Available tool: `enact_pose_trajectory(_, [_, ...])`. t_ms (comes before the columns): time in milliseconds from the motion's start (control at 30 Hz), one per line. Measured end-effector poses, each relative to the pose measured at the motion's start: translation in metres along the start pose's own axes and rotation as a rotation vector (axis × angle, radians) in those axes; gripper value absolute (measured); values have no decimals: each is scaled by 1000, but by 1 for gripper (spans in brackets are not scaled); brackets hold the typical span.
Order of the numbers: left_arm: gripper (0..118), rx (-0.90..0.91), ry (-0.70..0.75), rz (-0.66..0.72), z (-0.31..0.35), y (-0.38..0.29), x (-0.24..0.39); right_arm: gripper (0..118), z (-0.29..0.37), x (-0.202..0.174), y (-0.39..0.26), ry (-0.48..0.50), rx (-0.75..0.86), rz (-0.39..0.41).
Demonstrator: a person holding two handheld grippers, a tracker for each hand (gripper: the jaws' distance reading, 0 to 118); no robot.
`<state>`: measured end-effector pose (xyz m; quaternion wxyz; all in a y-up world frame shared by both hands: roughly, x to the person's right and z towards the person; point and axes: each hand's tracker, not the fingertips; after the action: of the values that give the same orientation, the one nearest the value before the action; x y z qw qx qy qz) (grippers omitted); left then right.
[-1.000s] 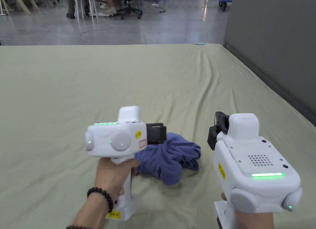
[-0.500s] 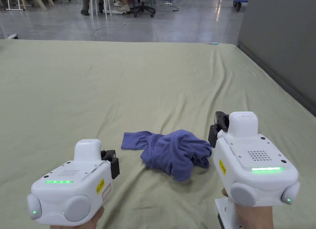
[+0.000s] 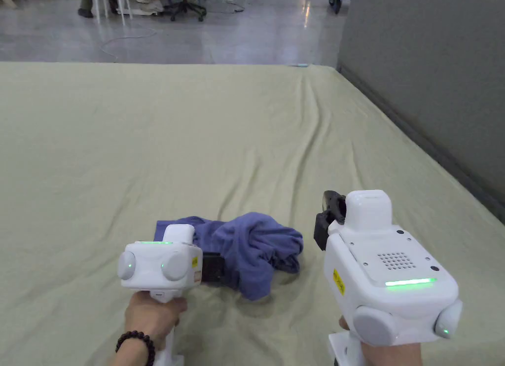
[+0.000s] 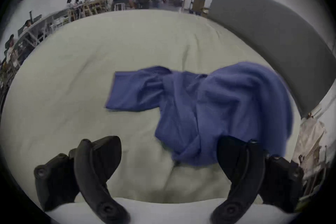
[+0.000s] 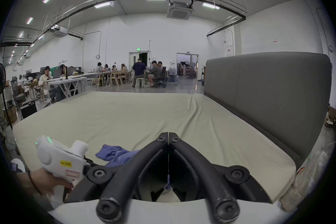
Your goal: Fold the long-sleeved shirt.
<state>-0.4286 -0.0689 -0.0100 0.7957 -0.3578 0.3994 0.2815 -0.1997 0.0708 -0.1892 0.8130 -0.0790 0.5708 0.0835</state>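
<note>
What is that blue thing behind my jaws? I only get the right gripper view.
Observer: A shirt, crumpled in a heap on the sheet.
Operator: Is any of it laid out?
Observer: One sleeve lies flat, sticking out to the left of the heap in the left gripper view.
Operator: Does the other gripper have hold of it?
Observer: No. The left gripper has its jaws wide apart; the heap's near edge lies between them, not pinched.
</note>
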Motion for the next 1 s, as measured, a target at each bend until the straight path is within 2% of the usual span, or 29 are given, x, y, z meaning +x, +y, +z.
enact_pose_trajectory(67, [92, 2, -20, -4, -6, -1, 3, 0, -10, 5, 0, -3, -46, 12])
enact_pose_trajectory(100, [79, 43, -17, -14, -1, -1, 6, 0, -18, 8, -1, 5, -73, 18])
enact_pose_trajectory(133, [54, 62, -53, -21, 6, 3, 6, 4, -29, 11, -1, 7, -116, 22])
enact_pose_trajectory(167, [8, 50, -75, -3, 9, 5, 9, 31, -44, 14, -1, 24, -189, 16])
enact_pose_trajectory(200, [8, 69, -37, -15, 19, 5, 13, 56, -58, 16, -2, 29, -265, 16])
enact_pose_trajectory(233, [8, 69, -40, -25, 23, 6, 12, 76, -76, 19, -4, 36, -361, -5])
enact_pose_trajectory(267, [8, 71, -49, -19, 27, 8, 9, 80, -94, 23, -9, 51, -425, -25])
enact_pose_trajectory(400, [8, 128, -51, 12, 55, 15, 2, 80, -155, 31, -35, 99, -650, -97])
enact_pose_trajectory(467, [8, 144, -60, 30, 61, 18, -6, 79, -180, 27, -50, 138, -704, -112])
enact_pose_trajectory(500, [8, 153, -72, 39, 65, 19, -9, 75, -190, 24, -56, 158, -724, -116])
enact_pose_trajectory(533, [8, 161, -84, 51, 68, 21, -11, 63, -198, 19, -62, 174, -726, -127])
enact_pose_trajectory(600, [8, 171, -87, 51, 68, 26, -17, 13, -209, 8, -69, 215, -735, -136])
enact_pose_trajectory(700, [8, 197, -101, 45, 79, 32, -22, 11, -201, -3, -50, 193, -689, -73])
enact_pose_trajectory(800, [8, 265, -101, 38, 109, 44, -30, 10, -179, 1, -7, 243, -496, -119])
enact_pose_trajectory(900, [8, 331, -102, 100, 145, 72, -44, 9, -153, 3, 54, 267, -314, -114])
enact_pose_trajectory(1000, [8, 449, -97, 100, 190, 115, -60, 9, -135, 0, 129, 289, -165, -100])
